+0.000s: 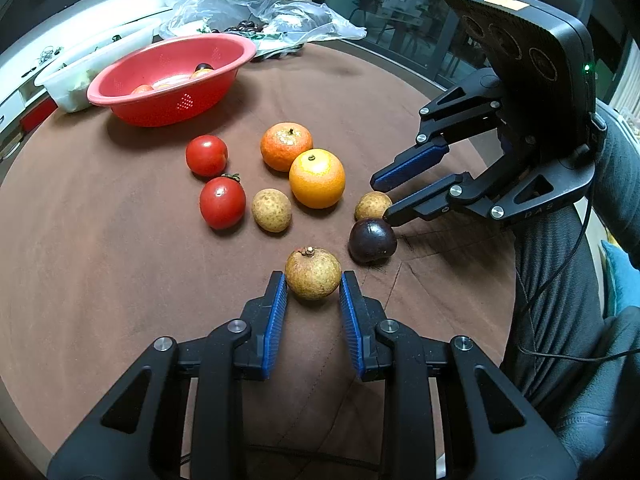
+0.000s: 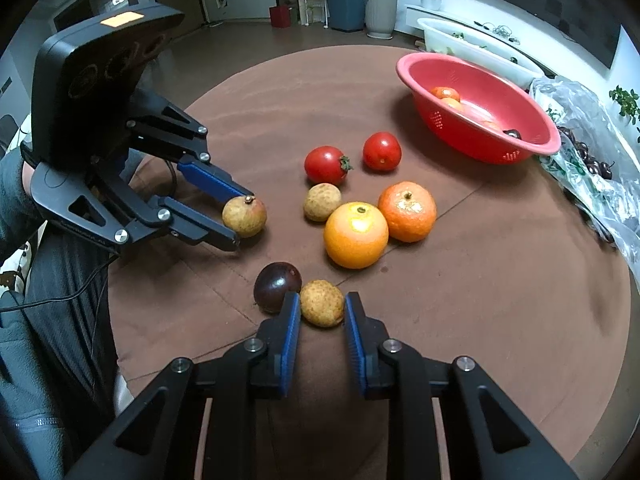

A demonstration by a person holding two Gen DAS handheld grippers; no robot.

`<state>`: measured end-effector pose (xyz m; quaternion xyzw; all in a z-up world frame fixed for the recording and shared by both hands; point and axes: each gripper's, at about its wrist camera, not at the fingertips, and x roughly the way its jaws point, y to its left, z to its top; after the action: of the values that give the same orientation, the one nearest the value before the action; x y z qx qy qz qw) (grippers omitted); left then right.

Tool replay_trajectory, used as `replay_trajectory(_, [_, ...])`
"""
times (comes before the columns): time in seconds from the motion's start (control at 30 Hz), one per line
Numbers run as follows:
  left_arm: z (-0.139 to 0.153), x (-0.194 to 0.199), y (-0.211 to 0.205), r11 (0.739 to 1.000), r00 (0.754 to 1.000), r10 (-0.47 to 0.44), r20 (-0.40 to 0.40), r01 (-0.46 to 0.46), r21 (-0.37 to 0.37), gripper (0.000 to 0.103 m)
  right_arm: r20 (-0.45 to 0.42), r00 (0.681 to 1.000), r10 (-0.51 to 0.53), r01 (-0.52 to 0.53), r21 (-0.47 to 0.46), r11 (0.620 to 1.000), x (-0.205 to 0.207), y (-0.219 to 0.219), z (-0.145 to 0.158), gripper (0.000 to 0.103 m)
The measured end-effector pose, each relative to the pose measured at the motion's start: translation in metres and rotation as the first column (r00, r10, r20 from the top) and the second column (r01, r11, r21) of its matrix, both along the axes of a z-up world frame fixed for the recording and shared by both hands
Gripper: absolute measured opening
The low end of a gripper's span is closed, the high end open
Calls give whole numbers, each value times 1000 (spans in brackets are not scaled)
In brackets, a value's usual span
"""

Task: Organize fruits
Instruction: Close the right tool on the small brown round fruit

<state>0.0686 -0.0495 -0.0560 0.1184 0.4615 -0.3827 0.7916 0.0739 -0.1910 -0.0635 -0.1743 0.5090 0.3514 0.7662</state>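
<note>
My left gripper (image 1: 313, 280) pinches a stemmed brown longan (image 1: 313, 273) at the near edge of the brown tablecloth (image 1: 100, 264), blue pads pressed against its sides. My right gripper (image 2: 322, 302) is clamped on a second longan (image 2: 322, 302), with a dark purple passion fruit (image 2: 277, 286) touching that longan on its left. Just beyond, in the middle of the table, a third longan (image 1: 271, 210) sits beside a bright orange (image 1: 317, 178), which touches a deeper orange mandarin (image 1: 286, 146) behind it. Left of these in my left camera lie two red tomatoes (image 1: 222, 203), one nearer with a green calyx, one farther. Far left stands the red colander bowl (image 1: 172, 80) holding several fruits, with a white tub (image 1: 76, 80) beyond it and a crumpled clear plastic bag (image 1: 276, 20) of dark fruit at the far edge.
</note>
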Motion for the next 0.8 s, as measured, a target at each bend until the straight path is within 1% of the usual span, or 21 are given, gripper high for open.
replay_trajectory(0.2, [0,0,0,1000,1000,1,0,-1,-3,26,2,1000,-14,14,6,1000,-1,-1,1,24])
replay_trajectory(0.23, [0,0,0,1000,1000,1,0,-1,-3,26,5,1000,-18,18,13,1000,-2,-2,2,22])
replay_trajectory(0.3, [0,1,1,1000,1000,3,-1,-3,-3,26,14,1000,-25,25,22,999,-3,-4,5,14])
replay_trajectory(0.33, [0,0,1,1000,1000,4,-1,-4,-4,26,18,999,-27,27,26,999,-3,-5,7,8])
replay_trajectory(0.5, [0,1,0,1000,1000,2,-1,-2,-1,26,12,1000,-9,9,-15,1000,-5,-3,4,8])
replay_trajectory(0.53, [0,1,1,1000,1000,4,0,-4,-3,26,16,1000,-15,16,-12,1000,-4,-3,4,12])
replay_trajectory(0.57, [0,1,1,1000,1000,5,1,-5,-5,26,19,1000,-22,22,-11,1000,-3,-4,4,19])
replay_trajectory(0.6, [0,1,2,1000,1000,5,0,-5,-7,26,21,999,-25,25,-10,1000,-2,-5,4,22])
replay_trajectory(0.67, [1,1,3,1000,1000,4,-1,-4,-8,26,17,999,-27,27,-8,1000,1,-7,3,34])
replay_trajectory(0.73, [1,1,3,1000,1000,2,-1,-2,-10,26,7,1000,-11,11,-13,1000,2,-7,2,38])
replay_trajectory(0.8, [0,1,4,1000,1000,-1,-4,1,-11,26,-2,1000,22,-22,-10,1000,-1,-6,1,38])
